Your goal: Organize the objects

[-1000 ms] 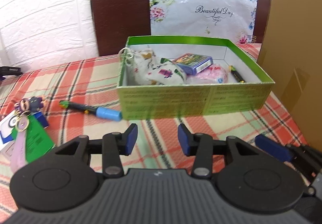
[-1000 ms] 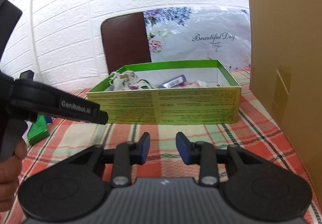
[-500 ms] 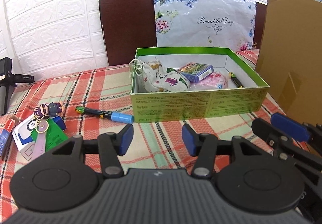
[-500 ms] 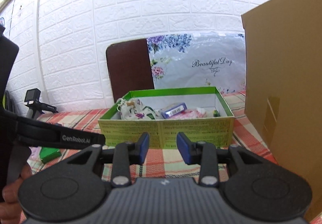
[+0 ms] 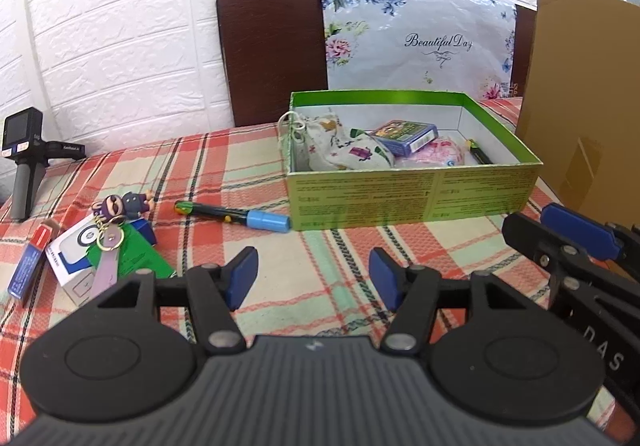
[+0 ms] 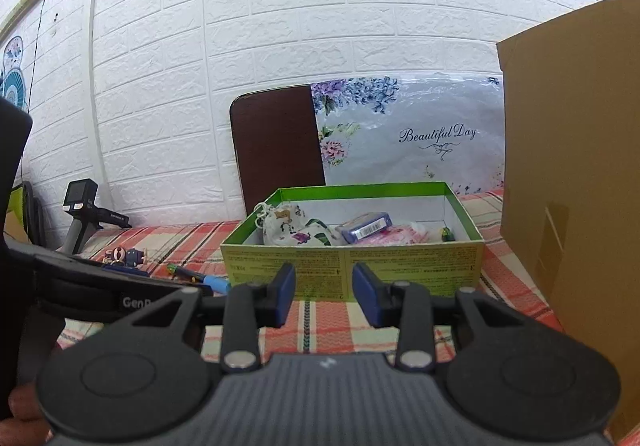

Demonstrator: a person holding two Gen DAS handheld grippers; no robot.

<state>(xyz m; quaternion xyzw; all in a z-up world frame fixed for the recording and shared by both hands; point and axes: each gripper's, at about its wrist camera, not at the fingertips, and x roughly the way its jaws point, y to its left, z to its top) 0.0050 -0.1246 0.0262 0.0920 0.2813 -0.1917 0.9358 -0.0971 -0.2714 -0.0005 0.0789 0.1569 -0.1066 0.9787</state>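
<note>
Hanging over the checked tablecloth [image 5: 320,266], the left gripper [image 5: 312,276] had its two blue fingers apart with nothing between them. The right gripper [image 6: 323,292] was the same, fingers apart and holding nothing. In the left wrist view, the right gripper [image 5: 576,242] showed at about 3 o'clock, low over the cloth.

The green box [image 5: 412,197] sat at about 1 o'clock from the left gripper, open at the top. Inside it lay a white cloth pouch [image 5: 340,143] on the left, a blue card box [image 5: 404,135] in the middle, a pink packet [image 5: 436,155] under the card box, and a dark pen [image 5: 478,153] by the right wall.

A marker with a blue cap [image 5: 236,213] lay on the cloth just left of the green box, at about 11 o'clock. Farther out at 10 o'clock lay a pile: a purple toy keychain [image 5: 124,205], a white card [image 5: 76,258], a green packet [image 5: 136,258], and a small red and blue box [image 5: 30,266] beside them.

A brown cardboard sheet [image 5: 580,105] stood right of the green box.
</note>
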